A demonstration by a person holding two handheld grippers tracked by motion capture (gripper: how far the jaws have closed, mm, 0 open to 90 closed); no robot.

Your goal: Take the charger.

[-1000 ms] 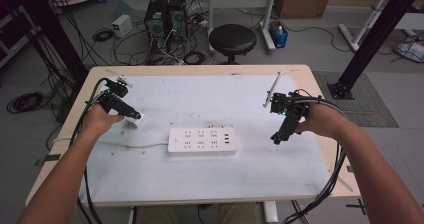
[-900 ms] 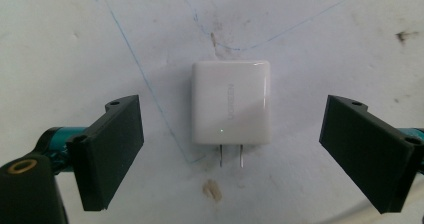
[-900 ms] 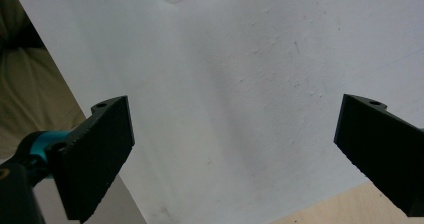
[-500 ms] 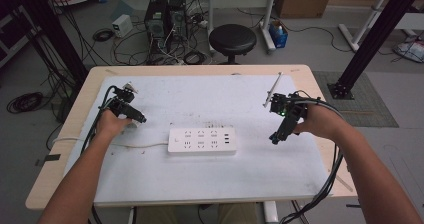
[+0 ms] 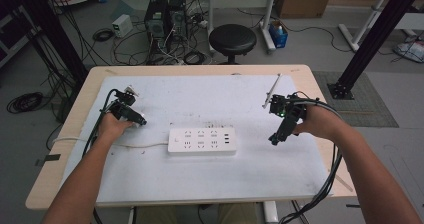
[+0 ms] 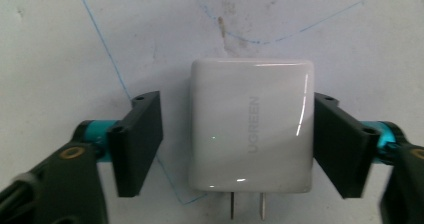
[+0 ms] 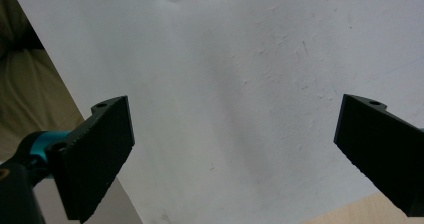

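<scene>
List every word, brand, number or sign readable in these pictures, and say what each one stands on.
"UGREEN": grey letters running lengthwise along the face of the white charger lying between the left tool's jaws.
The white power strip: any markings by its sockets are too small to read.
The white table mat: only blue pen lines, no legible text.

You're at a light wooden table [image 5: 320,79] topped with a white mat [image 5: 210,99] marked by faint blue pen lines. Past it, at twelve o'clock, a round black stool [image 5: 232,38] stands on the grey floor [image 5: 310,49]. At eleven o'clock, two dark computer towers [image 5: 166,15] sit among tangled cables. At two o'clock a black frame post [image 5: 375,39] slants up. The light is dim and even.
</scene>
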